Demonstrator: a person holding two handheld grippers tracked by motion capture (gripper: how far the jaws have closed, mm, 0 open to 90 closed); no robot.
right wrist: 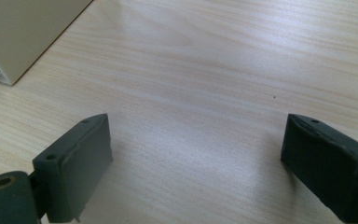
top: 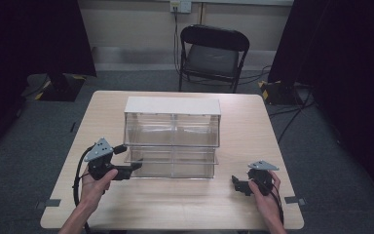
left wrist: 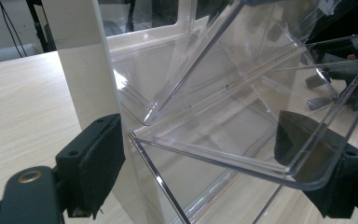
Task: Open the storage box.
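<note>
A clear plastic bin cabinet [top: 173, 105] with a white top and white sides stands in the middle of the wooden table [top: 175, 204]. It has two rows of clear bins. My left gripper [top: 135, 166] is at its lower left bin [top: 151, 163]. In the left gripper view that bin [left wrist: 214, 156] is tilted outward, its clear rim lying between the wide-apart jaws of my left gripper [left wrist: 205, 172], beside the white side wall [left wrist: 88, 70]. My right gripper [top: 236, 183] hovers open over bare table near the front right; between the jaws of my right gripper [right wrist: 196, 163] there is just wood.
A black folding chair [top: 213, 53] stands behind the table. Dark curtains hang at both sides, and cables and tape marks lie on the grey floor. A corner of the cabinet's white wall [right wrist: 23, 32] sits at the upper left of the right gripper view.
</note>
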